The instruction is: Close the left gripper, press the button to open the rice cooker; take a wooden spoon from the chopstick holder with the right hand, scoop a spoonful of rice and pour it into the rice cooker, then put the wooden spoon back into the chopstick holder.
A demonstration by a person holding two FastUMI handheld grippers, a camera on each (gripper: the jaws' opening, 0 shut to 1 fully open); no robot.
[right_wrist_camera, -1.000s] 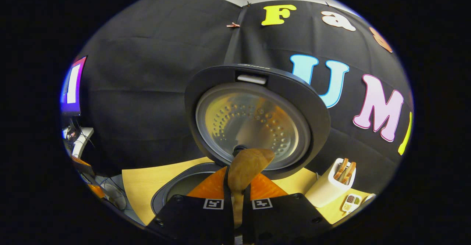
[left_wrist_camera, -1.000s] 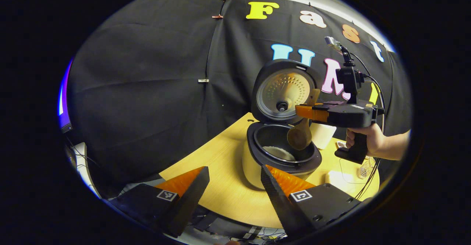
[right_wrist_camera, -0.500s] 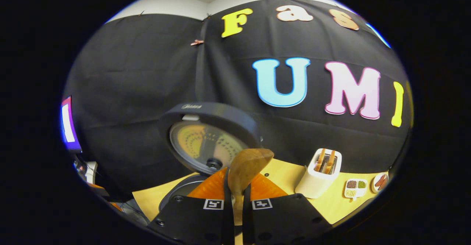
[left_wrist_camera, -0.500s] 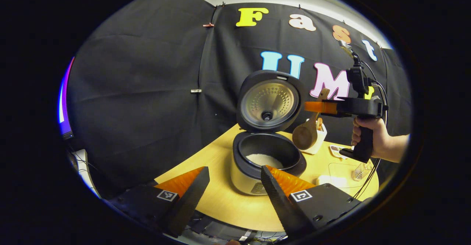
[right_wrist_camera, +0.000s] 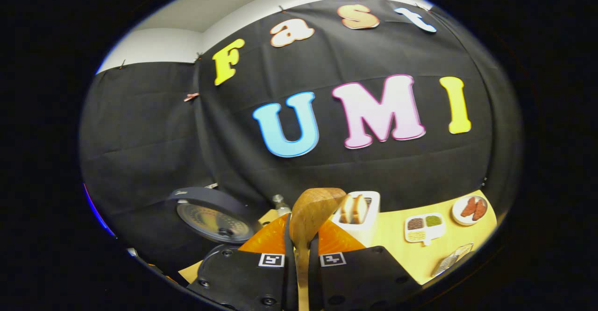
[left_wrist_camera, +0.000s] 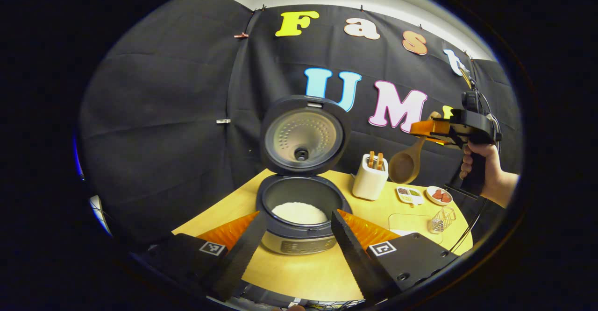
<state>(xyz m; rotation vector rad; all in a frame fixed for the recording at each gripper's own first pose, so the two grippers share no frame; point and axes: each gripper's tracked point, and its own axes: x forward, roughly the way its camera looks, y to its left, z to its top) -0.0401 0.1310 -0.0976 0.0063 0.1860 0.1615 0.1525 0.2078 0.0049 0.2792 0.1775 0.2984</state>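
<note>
The rice cooker (left_wrist_camera: 299,236) stands open on the yellow table, lid (left_wrist_camera: 303,136) upright, white rice (left_wrist_camera: 299,213) in its pot. My left gripper (left_wrist_camera: 296,217) is open in front of it, holding nothing. Farther right, a hand (left_wrist_camera: 483,173) holds my right gripper (left_wrist_camera: 427,128) above the table, shut on the wooden spoon (left_wrist_camera: 404,166), whose bowl hangs down just right of the white chopstick holder (left_wrist_camera: 370,182). In the right gripper view the spoon (right_wrist_camera: 313,210) stands up between the fingers of the right gripper (right_wrist_camera: 301,222), with the holder (right_wrist_camera: 362,215) just behind it and the cooker lid (right_wrist_camera: 212,213) to the left.
A small divided dish (left_wrist_camera: 409,194), a plate with red pieces (left_wrist_camera: 439,195), a clear rack (left_wrist_camera: 441,220) and a clear flat container (left_wrist_camera: 411,222) sit on the table's right side. Cables hang from the right gripper. The table's near edge lies just below the cooker.
The right gripper carried the spoon from over the cooker's pot to the right, up beside the chopstick holder. The left gripper's view swung so that the cooker is now centred; it stays open.
</note>
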